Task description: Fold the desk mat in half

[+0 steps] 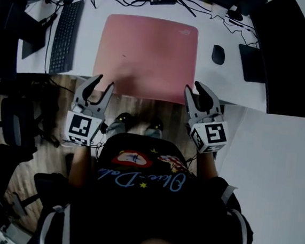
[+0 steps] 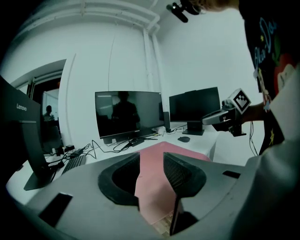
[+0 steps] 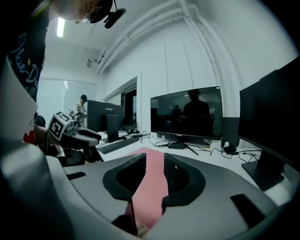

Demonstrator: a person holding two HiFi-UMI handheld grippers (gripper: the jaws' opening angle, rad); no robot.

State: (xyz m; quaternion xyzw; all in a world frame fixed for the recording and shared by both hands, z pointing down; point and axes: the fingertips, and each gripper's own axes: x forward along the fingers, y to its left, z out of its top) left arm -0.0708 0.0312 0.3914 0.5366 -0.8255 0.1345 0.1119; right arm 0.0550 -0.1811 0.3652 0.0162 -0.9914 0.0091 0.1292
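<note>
The fold was not started yet, as far as I could judge. At the left of the white desk [image 1: 228, 86] lay a black keyboard [image 1: 64, 35], well apart from my work. My left gripper [image 1: 103, 83] was at the near left corner of the pink desk mat [image 1: 145, 54]. Its jaws stood apart and the mat's edge was in line with the gap, but the pads pressed on nothing.

The mat lay flat and fully spread in the middle of the desk, with its near edge along the desk's front edge. No corner was lifted and no crease showed. Its long axis seemed to run from left to right, parallel to the front edge, though it was only a little wider than deep. The short sides pointed away from me, toward the monitors.

My right gripper [image 1: 194, 88] was at the near right corner, also with the jaws spread and empty, the mat just ahead of them. A black mouse [image 1: 218, 54] lay just beside the mat on the right.

What was left, I judged, was everything: to pinch both near corners, lift them, carry them to the far edge and lay them down.
</note>
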